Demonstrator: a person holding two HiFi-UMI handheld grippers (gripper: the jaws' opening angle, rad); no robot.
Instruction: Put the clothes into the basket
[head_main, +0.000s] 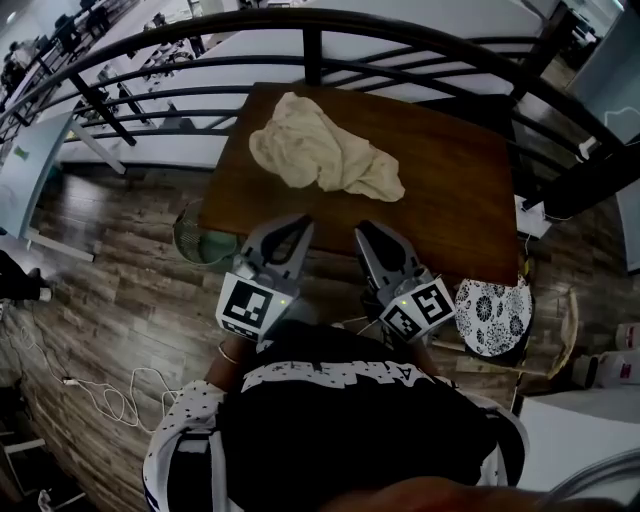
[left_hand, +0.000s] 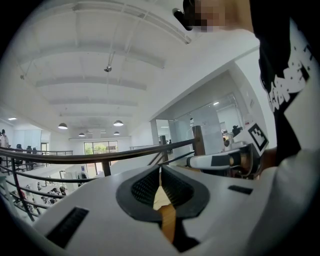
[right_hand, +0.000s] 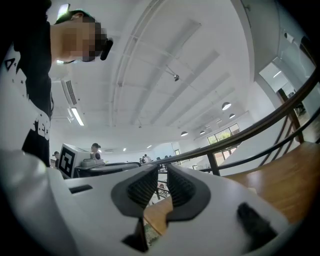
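A crumpled cream cloth (head_main: 322, 155) lies on the far half of the brown wooden table (head_main: 450, 190). A round green basket (head_main: 198, 236) stands on the floor by the table's near left corner. My left gripper (head_main: 302, 223) and right gripper (head_main: 363, 231) hover side by side over the table's near edge, pointing at the cloth from a short way off. Both are shut with nothing held. In the left gripper view the jaws (left_hand: 160, 172) meet in a thin line, and the right gripper (left_hand: 220, 160) shows beside them. In the right gripper view the jaws (right_hand: 160, 175) stand almost together.
A dark metal railing (head_main: 320, 45) curves behind the table. A round black-and-white patterned thing (head_main: 492, 315) sits low by the table's near right corner. White cables (head_main: 110, 390) trail over the plank floor at the left.
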